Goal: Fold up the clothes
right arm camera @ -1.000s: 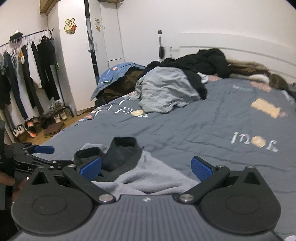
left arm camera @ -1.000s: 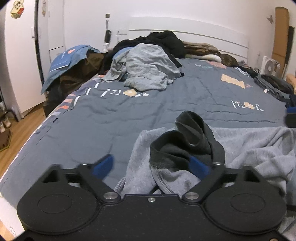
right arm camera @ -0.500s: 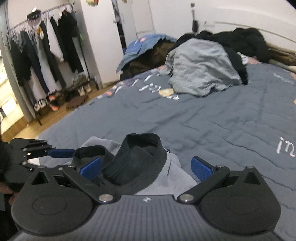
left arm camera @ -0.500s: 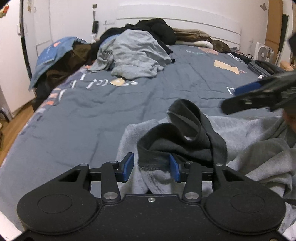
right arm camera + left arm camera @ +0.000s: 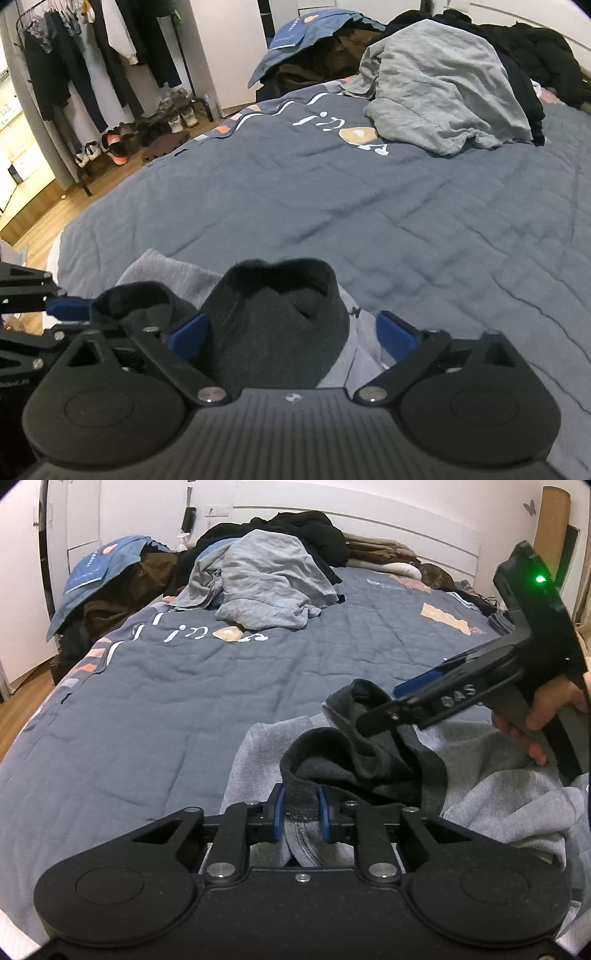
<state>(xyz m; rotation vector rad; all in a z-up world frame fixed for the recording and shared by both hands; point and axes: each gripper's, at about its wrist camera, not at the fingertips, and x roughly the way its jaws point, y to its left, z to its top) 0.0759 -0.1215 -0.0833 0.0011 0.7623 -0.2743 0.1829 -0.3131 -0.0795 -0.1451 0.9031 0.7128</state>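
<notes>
Blue-grey quilt [image 5: 229, 686] spreads under a grey sweatshirt [image 5: 517, 805] bunched at its near edge. My left gripper [image 5: 300, 814] has just closed, clamping its dark ribbed hem [image 5: 306, 760]. My right gripper [image 5: 291, 332], jaws narrowing yet apart, straddles the dark ribbed collar [image 5: 280, 325].

Our left gripper [image 5: 300, 814] points forward and down, its 2 blue pads [image 5: 279, 814] drawn close together. Its jaws have just been closing, and a dark waistband [image 5: 301, 794] now sits pinched between them. Our right gripper [image 5: 290, 332] also tilts down, its jaws standing wide and having just begun closing; a raised dark fold [image 5: 275, 325] lies between the pads, with the left pad touching it and the right pad clear. In the left wrist view our right hand [image 5: 535, 720] wraps the handle of that gripper, fingers curled underneath, the tool slanting in from the right.
</notes>
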